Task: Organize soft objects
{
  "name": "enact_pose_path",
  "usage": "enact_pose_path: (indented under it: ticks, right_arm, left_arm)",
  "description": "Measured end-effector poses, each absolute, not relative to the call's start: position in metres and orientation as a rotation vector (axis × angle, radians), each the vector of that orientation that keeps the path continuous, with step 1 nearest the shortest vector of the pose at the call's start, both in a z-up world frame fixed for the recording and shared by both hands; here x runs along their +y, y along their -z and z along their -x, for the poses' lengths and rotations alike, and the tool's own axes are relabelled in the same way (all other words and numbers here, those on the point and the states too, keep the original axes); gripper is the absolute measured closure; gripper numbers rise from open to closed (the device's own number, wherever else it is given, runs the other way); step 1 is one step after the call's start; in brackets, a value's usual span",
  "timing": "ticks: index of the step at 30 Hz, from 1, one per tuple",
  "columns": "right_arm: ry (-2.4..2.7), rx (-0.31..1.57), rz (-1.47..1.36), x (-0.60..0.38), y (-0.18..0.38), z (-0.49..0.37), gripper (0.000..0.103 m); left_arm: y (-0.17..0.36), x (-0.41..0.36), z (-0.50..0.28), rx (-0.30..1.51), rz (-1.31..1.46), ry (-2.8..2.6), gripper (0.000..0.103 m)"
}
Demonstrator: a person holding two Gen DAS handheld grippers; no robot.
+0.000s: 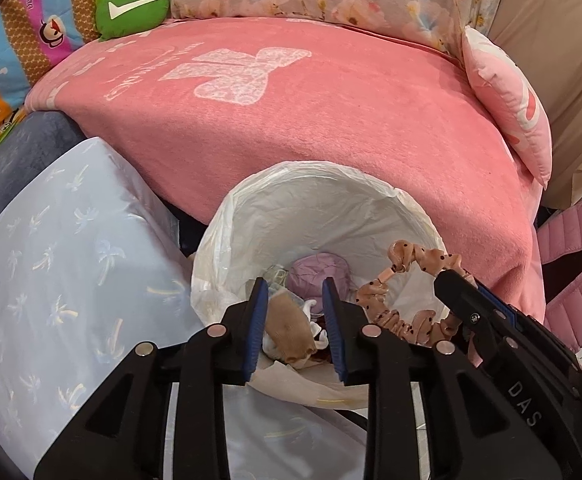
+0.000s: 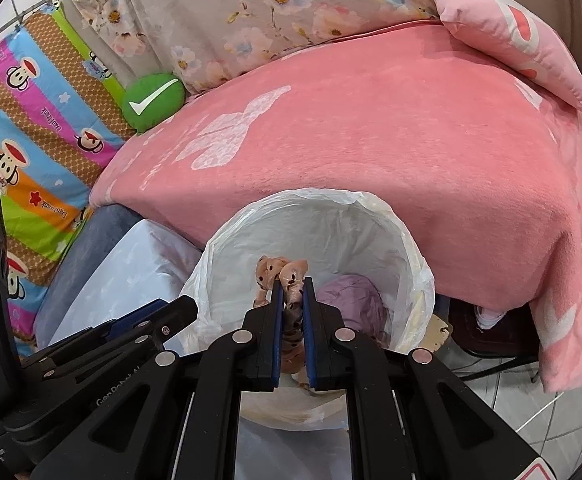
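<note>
Scrunchie point(image 2: 287, 280) held over bin point(image 1: 251, 208), not yet dropped.
Right tongs point(image 2: 291, 304) clenched on it; left tongs point(image 1: 296, 312) released, empty. Bin already holds several soft items, apparently socks.

1. The left wrist camera sits close over the lined bin point(image 1: 315, 216), looking steeply down along its own fingers toward the pink blanket point(image 1: 331, 120).
2. The right wrist camera looks down likewise from just beside it, to its right.
3. Both share bin point(image 2: 311, 232), blanket point(image 2: 411, 140), green cushion point(image 2: 153, 100).
</note>
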State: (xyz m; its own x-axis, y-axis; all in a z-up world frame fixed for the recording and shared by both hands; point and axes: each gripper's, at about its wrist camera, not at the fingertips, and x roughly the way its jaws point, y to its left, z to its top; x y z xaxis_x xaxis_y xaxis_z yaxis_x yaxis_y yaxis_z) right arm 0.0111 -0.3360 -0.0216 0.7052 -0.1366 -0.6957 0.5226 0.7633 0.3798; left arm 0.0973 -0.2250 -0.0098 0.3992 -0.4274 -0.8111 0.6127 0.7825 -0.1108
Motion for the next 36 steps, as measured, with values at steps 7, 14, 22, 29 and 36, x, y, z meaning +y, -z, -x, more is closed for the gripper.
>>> enact_pose_path:
  ticks: [7,14,22,29,36]
  right_arm:
    - [0.379,0.709,-0.578,-0.332,0.021,-0.020,0.092]
    - [0.375,0.698,-0.545,-0.323,0.016,-0.027,0.079]
    - [0.353,0.703,-0.528,-0.314,0.009,-0.031,0.070]
    - [0.353,0.740,-0.435,-0.292,0.003,-0.026,0.067]
    - [0.382,0.763,-0.350,-0.278,-0.003,-0.012,0.048]
  left_arm:
    - [0.008,-0.206,-0.103,0.936,-0.189,0.613,0.056]
    - [0.006,-0.187,-0.108,0.911,-0.170,0.548,0.039]
    - [0.004,-0.170,-0.109,0.897,-0.162,0.511,0.038]
    - [0.003,-0.153,-0.104,0.873,-0.177,0.460,0.032]
    - [0.002,-0.138,-0.096,0.853,-0.196,0.423,0.026]
